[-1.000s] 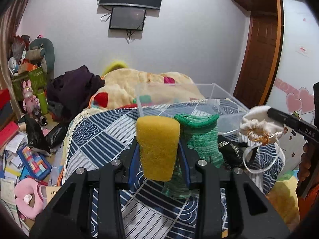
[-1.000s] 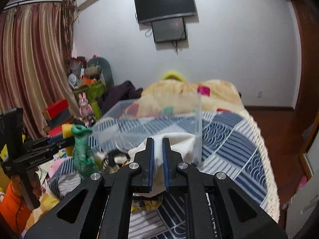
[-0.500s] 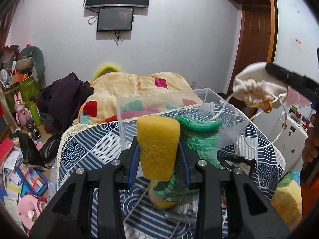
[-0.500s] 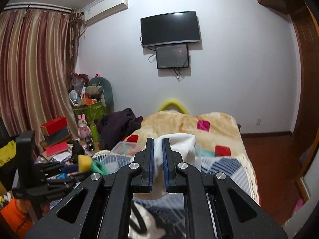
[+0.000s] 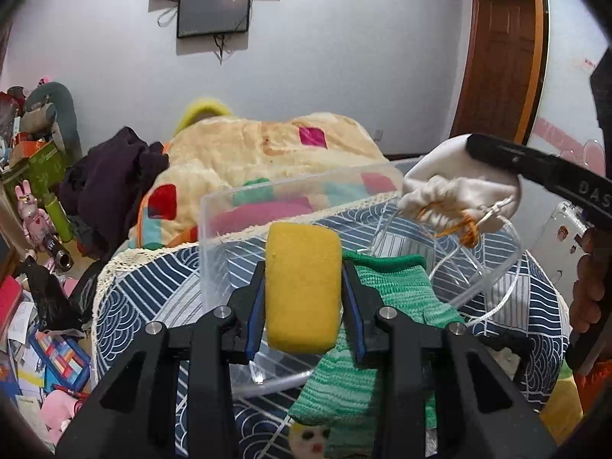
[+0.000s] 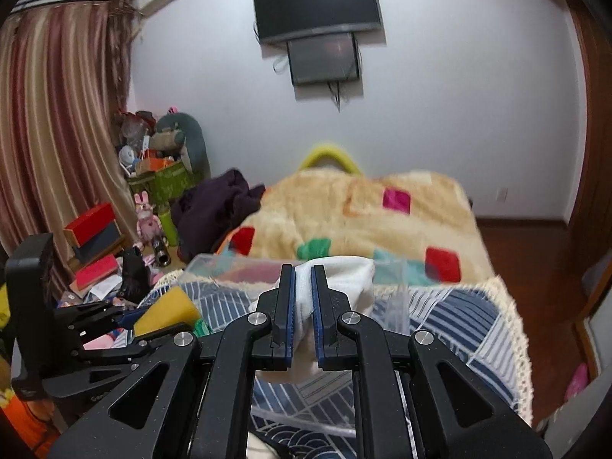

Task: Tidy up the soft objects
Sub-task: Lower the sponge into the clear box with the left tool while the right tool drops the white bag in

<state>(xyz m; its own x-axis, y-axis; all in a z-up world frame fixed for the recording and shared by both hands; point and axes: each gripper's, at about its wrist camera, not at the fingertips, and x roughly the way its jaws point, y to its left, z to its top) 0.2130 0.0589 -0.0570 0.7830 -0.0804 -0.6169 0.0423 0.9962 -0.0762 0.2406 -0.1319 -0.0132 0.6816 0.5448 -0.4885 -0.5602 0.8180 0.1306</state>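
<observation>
My left gripper is shut on a yellow sponge, with a green knit glove hanging from its right side, over the near wall of a clear plastic bin. My right gripper is shut on a white drawstring pouch. In the left wrist view the pouch hangs above the bin's right side. In the right wrist view the sponge and left gripper sit at lower left, and the bin's rim shows ahead.
The bin rests on a blue patterned quilt on the bed. A cream blanket with coloured squares lies behind it, with dark clothes to its left. Clutter covers the floor at left. A small doll face lies below the gripper.
Both grippers have moved forward and down toward the bin. The sponge and glove now sit over its near wall, and the pouch has lowered over its right side.
</observation>
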